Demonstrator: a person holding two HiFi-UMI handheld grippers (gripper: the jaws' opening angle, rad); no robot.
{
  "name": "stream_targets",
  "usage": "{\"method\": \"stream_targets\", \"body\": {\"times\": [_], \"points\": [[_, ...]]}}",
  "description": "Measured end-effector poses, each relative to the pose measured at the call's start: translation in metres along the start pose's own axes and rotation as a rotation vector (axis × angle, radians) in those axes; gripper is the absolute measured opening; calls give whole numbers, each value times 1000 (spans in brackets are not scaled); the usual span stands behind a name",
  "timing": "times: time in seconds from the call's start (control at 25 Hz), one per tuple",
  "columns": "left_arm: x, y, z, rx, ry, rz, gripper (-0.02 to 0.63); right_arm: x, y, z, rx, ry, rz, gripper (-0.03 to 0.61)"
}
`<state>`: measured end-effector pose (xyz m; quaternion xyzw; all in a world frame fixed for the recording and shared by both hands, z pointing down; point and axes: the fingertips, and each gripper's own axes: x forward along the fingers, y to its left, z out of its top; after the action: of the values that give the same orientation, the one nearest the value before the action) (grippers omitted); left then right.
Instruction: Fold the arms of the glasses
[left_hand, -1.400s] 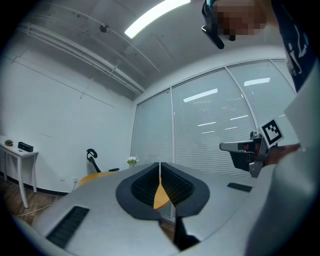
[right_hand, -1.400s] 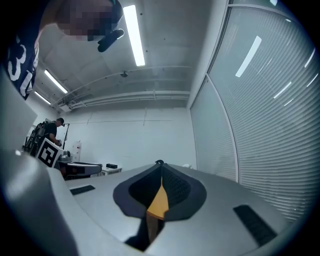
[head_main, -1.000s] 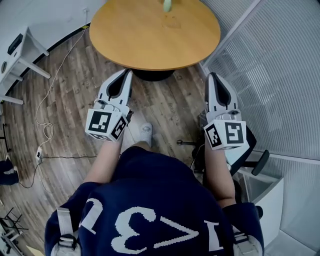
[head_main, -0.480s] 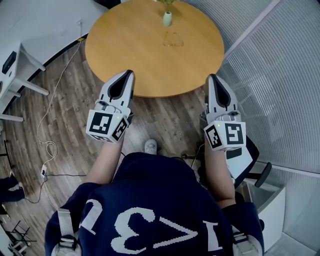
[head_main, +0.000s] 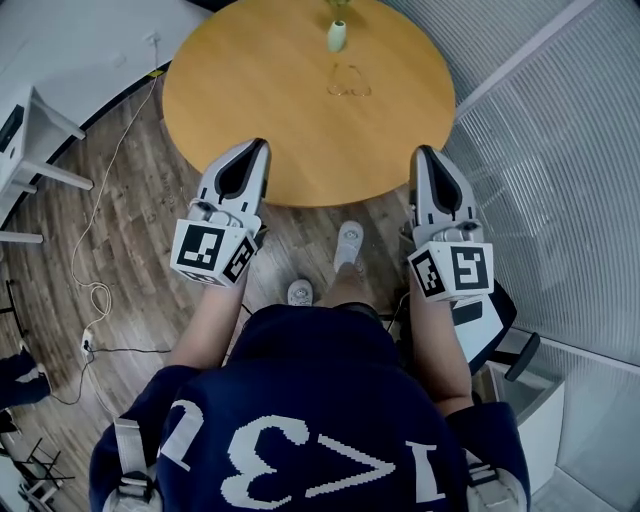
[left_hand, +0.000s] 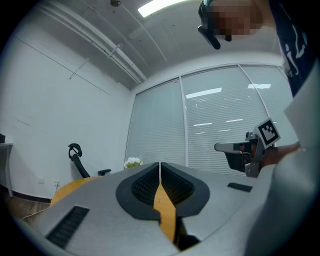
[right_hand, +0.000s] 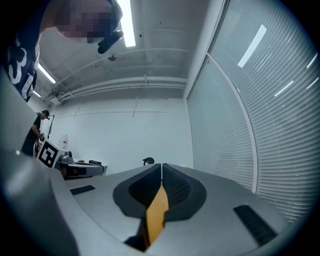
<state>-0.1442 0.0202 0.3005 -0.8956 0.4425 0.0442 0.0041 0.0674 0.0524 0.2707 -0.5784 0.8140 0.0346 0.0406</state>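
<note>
A pair of clear-framed glasses (head_main: 349, 82) lies on the round wooden table (head_main: 260, 90), toward its far side, arms hard to make out. My left gripper (head_main: 258, 146) is held level over the table's near edge, jaws shut with nothing between them. My right gripper (head_main: 424, 152) is level beside it at the table's right edge, also shut and empty. In the left gripper view the left gripper (left_hand: 160, 164) shows its tips meeting. The right gripper view shows the right gripper (right_hand: 161, 165) the same way. The glasses are well ahead of both grippers.
A small pale vase (head_main: 338, 35) with flowers stands just beyond the glasses. A glass wall with blinds (head_main: 560, 180) runs along the right. A black office chair (head_main: 490, 320) is at my right side. A white desk (head_main: 30, 130) and floor cables (head_main: 95, 290) lie left.
I have walked toward the table; it has come nearer, and more of it and the glasses shows. Both grippers' tips now reach over its near edge, jaws unchanged.
</note>
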Motion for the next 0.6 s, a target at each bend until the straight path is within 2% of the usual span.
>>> {"method": "stream_targets", "body": {"times": [0.24,0.6], "points": [[38,24,-4,13,9,62,23,55,-28,-7,8,-6,60,29],[129,60,0,28,1,175,23,157,-93,-11,3,8,184,29]]}}
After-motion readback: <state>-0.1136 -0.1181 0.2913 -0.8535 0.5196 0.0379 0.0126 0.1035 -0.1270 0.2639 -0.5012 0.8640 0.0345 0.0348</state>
